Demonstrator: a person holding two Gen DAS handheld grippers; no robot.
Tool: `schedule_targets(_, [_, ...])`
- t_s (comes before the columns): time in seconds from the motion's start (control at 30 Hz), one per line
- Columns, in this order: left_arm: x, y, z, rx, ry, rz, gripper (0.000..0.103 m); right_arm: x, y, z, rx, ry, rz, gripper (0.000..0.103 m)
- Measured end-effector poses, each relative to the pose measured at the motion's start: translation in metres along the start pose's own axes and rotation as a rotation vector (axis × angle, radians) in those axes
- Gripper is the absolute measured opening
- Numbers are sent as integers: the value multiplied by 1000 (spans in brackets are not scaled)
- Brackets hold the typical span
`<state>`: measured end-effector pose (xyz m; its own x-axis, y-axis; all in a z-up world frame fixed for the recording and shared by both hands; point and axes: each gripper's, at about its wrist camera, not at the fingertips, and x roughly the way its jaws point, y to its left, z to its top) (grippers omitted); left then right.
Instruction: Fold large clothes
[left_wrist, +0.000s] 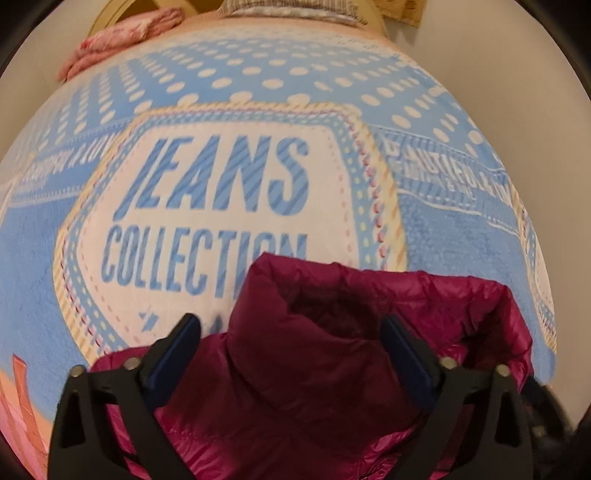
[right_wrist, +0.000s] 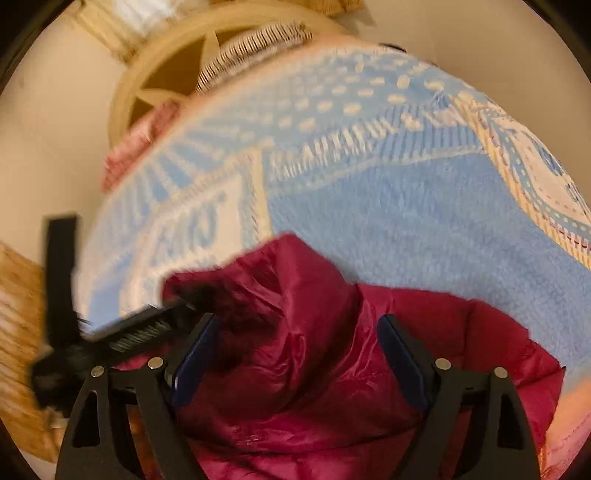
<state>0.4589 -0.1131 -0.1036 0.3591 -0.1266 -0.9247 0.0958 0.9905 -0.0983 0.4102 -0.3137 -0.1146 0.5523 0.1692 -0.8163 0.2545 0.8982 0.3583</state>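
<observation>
**Two open claws over a magenta puffer jacket on a bed**

A shiny magenta puffer jacket (left_wrist: 332, 354) lies bunched on a bed covered by a light blue blanket (left_wrist: 229, 92) printed with white dots and the words "JEANS COLLECTION". The left claw (left_wrist: 291, 332) points steeply down at the jacket, its blue-padded jaws spread wide on either side of a raised fold, not pressing it. The right claw (right_wrist: 295, 332) also stands released above the jacket's crumpled fabric, holding nothing. In the right wrist view, the other black tool (right_wrist: 144, 328) shows blurred at the left. A pink cloth (left_wrist: 122, 40) lies at the bed's far edge beside a cream headboard (right_wrist: 162, 59).
</observation>
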Motion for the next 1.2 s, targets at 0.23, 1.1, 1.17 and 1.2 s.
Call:
schedule_targets(0.23, [-23, 12, -25, 50, -46, -47, 25, -10, -24, -22, -37, 17, -69, 15])
schedule_targets(1.1, [-24, 56, -127, -27, -312, 63, 44, -101, -49, -110, -83, -187, -113, 25])
schedule_targets(1.17, [-23, 58, -126, -42, -315, 52, 46, -130, -38, -104, -99, -305, -97, 25])
schedule_targets(1.2, [-23, 58, -126, -40, -314, 53, 46, -137, -26, -96, -126, -337, -89, 25])
